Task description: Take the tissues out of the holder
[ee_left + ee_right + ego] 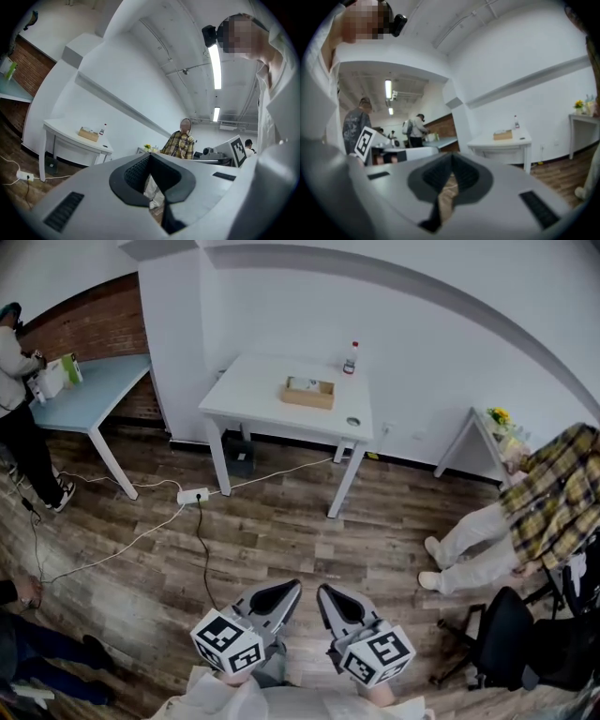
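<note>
wooden tissue holder (pixel 308 392) lies well apart from left gripper (pixel 294 586) and right gripper (pixel 322 590), both pressed together.

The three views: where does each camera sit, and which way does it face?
Head view: on the person's head, looking steeply down at the floor and the white table; left gripper and right gripper show at bottom.
Left gripper view: on the left gripper, along its shut jaws towards the table and a person in a plaid shirt; wearer's body at right.
Right gripper view: on the right gripper, along its shut jaws towards the table; wearer's body at left.
Shared: all three show the table with the wooden holder.
</note>
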Demonstrator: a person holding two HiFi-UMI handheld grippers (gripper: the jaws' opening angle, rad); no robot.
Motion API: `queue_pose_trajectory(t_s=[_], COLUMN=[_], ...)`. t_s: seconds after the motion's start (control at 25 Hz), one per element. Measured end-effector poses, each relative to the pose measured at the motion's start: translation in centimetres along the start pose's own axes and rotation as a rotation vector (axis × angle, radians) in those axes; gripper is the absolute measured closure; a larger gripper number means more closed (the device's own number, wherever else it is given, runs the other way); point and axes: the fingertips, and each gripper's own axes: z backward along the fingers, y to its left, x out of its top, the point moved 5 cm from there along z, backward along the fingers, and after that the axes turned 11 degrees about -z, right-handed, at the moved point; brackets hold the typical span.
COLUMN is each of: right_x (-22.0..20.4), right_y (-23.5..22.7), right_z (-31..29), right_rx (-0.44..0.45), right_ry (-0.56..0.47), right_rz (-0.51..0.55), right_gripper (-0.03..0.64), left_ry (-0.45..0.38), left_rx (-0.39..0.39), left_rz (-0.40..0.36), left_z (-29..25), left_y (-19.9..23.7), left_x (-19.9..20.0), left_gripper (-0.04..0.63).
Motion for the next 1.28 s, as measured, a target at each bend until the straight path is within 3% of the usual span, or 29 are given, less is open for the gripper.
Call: queue_pose_trajectory(t_s=[0.4,0.56,0.76,0.96,1.28], right_x=[7.7,8.5,9.9,12.9,18.9], right_y=[-5.9,-7.8,-11.2,-15.9,-26.1], right_z=[-14.9,-18.9,-23.2,-28.1,-35.7], right_rx=[-0.023,-0.016,-0.016,-0.033,-0.024], right_ry=[-0.048,-0.006,0.017,-0.013,-0.046], right_rz=[0.04,0.026,0.014,0.032,0.036], right_gripper=[0.607,0.607,0.607,0.607,0.607], left_ry=[-0.048,-0.04,-0.036,-0.042,-0.04], left_rx=[-0.118,-0.131,-0.098,-0.044,0.008], left_rz=[-0.021,0.021,0.074,0.04,0.023], left_z=[-10.0,-12.2,-14.8,-18.8,-29.5], left_y=[13.7,17.2,22.0,27.7,36.7], left_x=[5.1,4.8,4.6,5.2,6.5], left_gripper=[0.58,0.58,0.58,0.58,0.58])
